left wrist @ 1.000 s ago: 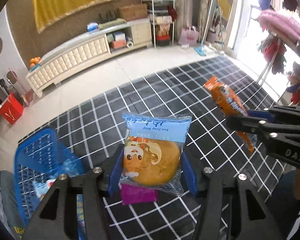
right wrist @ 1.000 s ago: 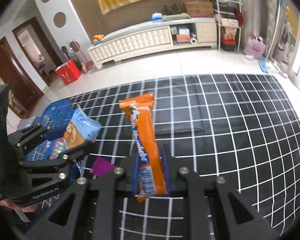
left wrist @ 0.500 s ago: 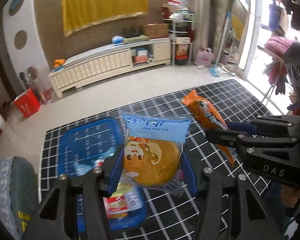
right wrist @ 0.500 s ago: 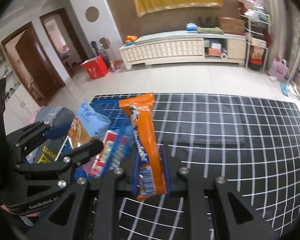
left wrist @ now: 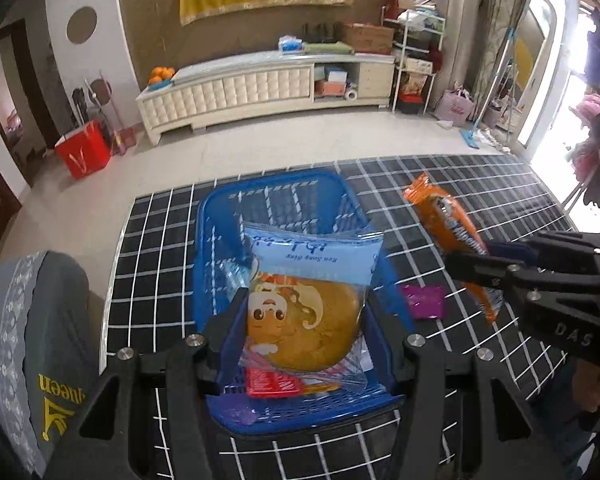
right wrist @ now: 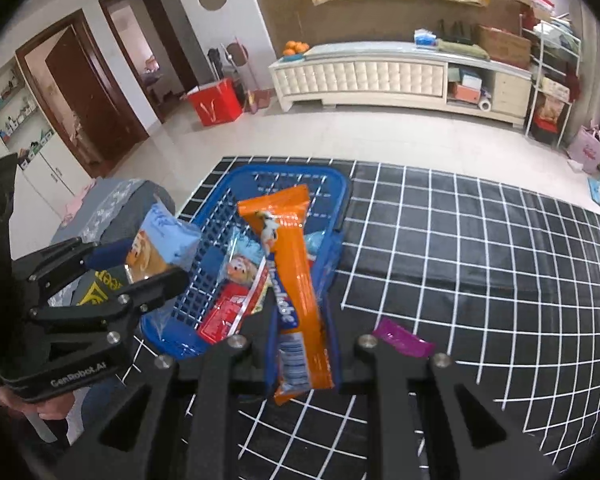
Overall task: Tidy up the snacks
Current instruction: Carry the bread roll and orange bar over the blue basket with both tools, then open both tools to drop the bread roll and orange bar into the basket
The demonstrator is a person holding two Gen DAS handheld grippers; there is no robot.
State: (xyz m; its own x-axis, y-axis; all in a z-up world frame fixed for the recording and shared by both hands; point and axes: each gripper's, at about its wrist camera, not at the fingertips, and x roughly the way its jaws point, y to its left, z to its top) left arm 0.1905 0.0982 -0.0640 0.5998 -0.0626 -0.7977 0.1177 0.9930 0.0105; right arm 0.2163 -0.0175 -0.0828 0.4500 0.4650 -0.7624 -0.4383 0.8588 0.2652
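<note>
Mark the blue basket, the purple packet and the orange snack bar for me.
blue basket (left wrist: 276,184): left wrist view, far rim.
purple packet (right wrist: 402,340): right wrist view, wrapper's middle.
orange snack bar (right wrist: 296,264): right wrist view, mid-wrapper.

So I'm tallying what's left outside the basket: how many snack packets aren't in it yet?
3: the cake packet in the left gripper, the orange snack bar in the right gripper, and a purple packet on the checked mat. Others may be hidden.

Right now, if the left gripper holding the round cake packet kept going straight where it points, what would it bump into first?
Probably the blue plastic mesh basket: the left gripper, clamped on the cake packet, points down into it, likely onto the red snack packet inside. Depth is hard to judge.
</note>
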